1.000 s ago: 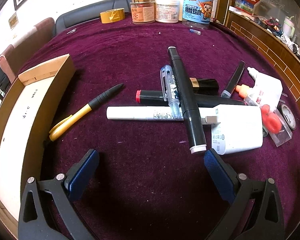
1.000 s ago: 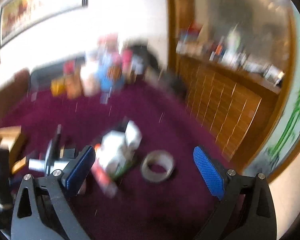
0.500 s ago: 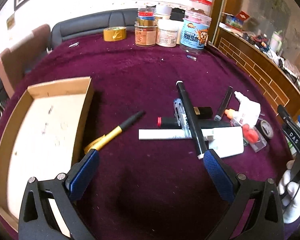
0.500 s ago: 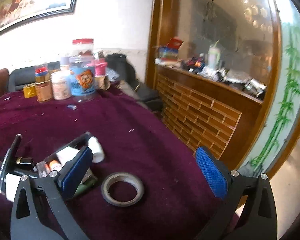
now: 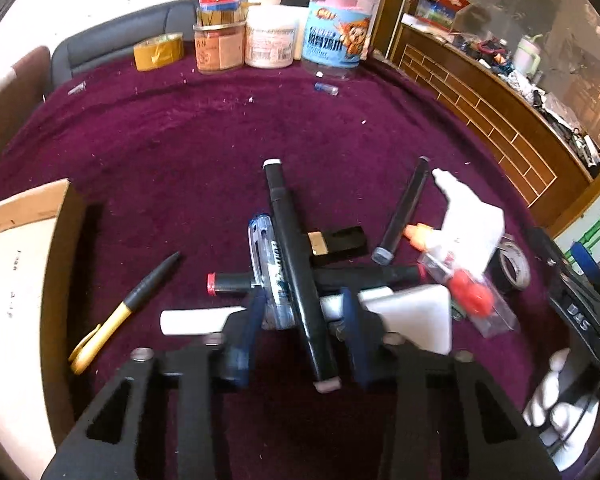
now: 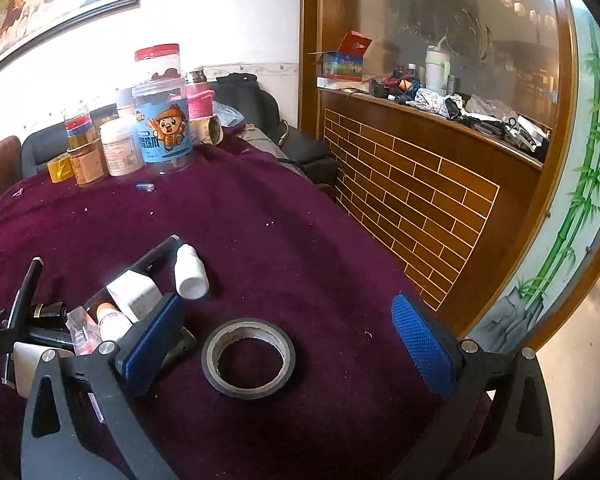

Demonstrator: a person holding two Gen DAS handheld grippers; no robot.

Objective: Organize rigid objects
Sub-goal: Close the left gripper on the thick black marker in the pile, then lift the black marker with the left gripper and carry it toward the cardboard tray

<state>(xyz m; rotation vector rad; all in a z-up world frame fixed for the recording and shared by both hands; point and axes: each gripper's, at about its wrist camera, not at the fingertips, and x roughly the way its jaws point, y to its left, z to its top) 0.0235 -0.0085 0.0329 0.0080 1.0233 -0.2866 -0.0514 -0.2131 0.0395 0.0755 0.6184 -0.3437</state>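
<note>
Left wrist view: cardboard box (image 5: 24,216) beside yellow pen (image 5: 116,316), interior bare.

The left gripper (image 5: 302,312) is motion-blurred, its jaws just closing about the black marker (image 5: 296,272), so pad contact cannot be judged. The white pen (image 5: 192,320) passes under the left finger and the pile, its middle hidden, and the cardboard box (image 5: 24,280) at nine o'clock is cut by the frame edge. In the right wrist view the blue finger (image 6: 152,344) covers part of the heap at eight o'clock, and the white charger (image 6: 24,364) there is only partly seen.
</note>
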